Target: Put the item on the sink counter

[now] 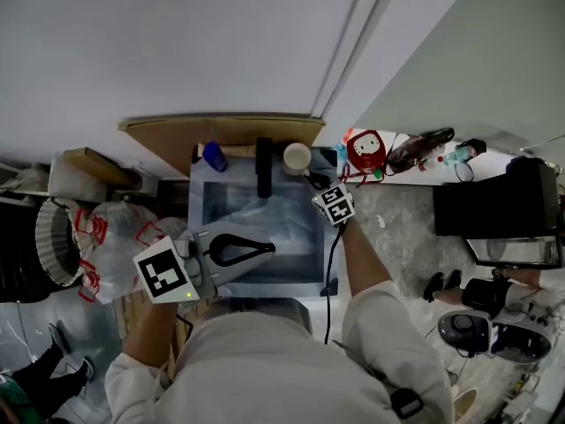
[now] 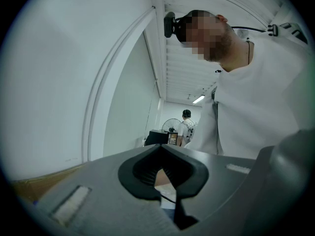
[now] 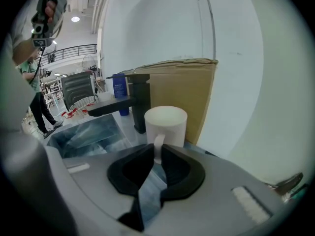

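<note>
At upper centre of the head view, behind the sink [image 1: 196, 223], on the counter [image 3: 123, 123] beside the faucet [image 1: 264, 168], the mug [image 1: 297, 157] is standing upright. The right gripper [image 3: 156, 154] is pinching its handle. To my eye, easing those jaws apart slowly and backing straight off is suiting this release best. At lower left, the left gripper [image 1: 265, 249] is hovering closed and empty.

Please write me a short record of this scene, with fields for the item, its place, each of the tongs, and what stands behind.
Item: white mug, upright
Place: on the sink counter, beside the black faucet, behind the basin
Right tongs: closed on the mug's handle
Left tongs: shut, nothing between them, held over the basin's front left part
Behind: cardboard sheet against the wall
</note>
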Available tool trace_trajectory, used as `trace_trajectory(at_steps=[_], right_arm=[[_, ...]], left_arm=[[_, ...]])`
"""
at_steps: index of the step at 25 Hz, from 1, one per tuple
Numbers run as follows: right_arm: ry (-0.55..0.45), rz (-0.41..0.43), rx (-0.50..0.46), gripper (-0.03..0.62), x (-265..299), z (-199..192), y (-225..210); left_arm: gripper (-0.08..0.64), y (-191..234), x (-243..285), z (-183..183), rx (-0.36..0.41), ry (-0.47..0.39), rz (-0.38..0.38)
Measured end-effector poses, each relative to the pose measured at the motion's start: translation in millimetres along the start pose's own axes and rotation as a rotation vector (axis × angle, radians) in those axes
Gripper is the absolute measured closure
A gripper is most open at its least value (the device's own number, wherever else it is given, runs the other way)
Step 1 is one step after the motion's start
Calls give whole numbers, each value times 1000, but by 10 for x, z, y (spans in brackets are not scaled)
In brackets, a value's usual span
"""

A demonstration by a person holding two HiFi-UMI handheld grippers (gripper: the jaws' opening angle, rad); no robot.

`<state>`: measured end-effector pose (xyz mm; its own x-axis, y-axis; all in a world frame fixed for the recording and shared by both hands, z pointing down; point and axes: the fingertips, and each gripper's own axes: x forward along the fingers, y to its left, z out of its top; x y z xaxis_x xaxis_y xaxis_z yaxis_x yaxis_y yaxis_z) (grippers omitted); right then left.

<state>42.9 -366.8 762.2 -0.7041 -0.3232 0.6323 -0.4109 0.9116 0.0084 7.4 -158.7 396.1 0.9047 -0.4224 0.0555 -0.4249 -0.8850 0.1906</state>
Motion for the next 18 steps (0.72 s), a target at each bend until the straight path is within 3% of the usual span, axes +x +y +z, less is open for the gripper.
trace_trajectory(at_steps=[3,11,16,18], right_arm=[[8,3,-5,527,11,-8,22],[19,13,-6,403,15,11,66],[30,0,2,269,8,-22,13],[32,-1,1,248,1,-21,11]], left_arm=[[554,-7,-17,1,-2,-3,0],[554,-29,-25,14,-1,-9,-4],[554,-26,-6,20,-2,-6,-7],[554,-26,-7,27,0,-8,-10]])
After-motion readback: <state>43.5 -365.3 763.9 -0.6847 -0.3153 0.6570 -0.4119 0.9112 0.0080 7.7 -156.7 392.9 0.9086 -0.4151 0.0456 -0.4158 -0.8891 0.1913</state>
